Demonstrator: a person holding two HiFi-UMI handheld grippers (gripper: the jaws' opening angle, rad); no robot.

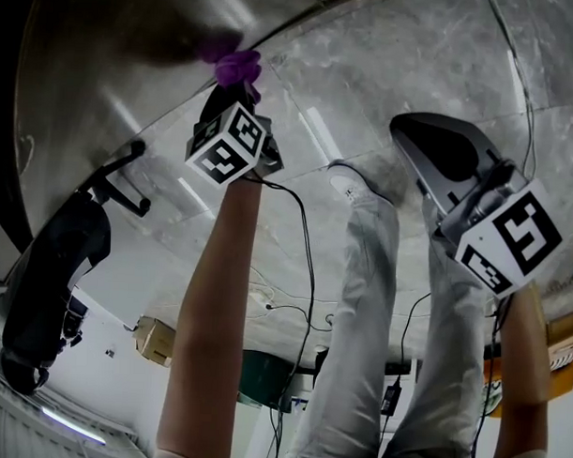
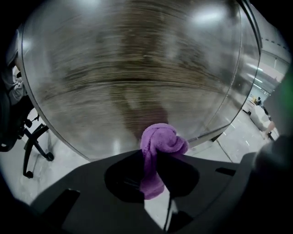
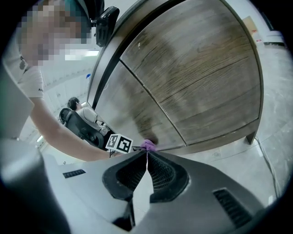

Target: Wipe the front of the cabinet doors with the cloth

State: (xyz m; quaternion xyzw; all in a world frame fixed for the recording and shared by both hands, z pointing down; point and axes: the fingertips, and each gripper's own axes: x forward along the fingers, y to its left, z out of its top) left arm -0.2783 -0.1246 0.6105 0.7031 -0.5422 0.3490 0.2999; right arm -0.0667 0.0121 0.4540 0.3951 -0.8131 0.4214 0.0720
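Left tongs [image 2: 155, 153] clamped on the purple cloth [image 2: 161, 138]; its bunched end sits low against the wood-grain cabinet door [image 2: 137, 68], near the bottom edge; best to press firmly, sweep along the grain, overlap the passes; right tongs [image 3: 146, 154] closed on nothing, well apart.

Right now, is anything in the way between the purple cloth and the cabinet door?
Nothing visible. The left tool is shut on the purple cloth, and its bunched end sits right at the wooden cabinet door with no object between them.
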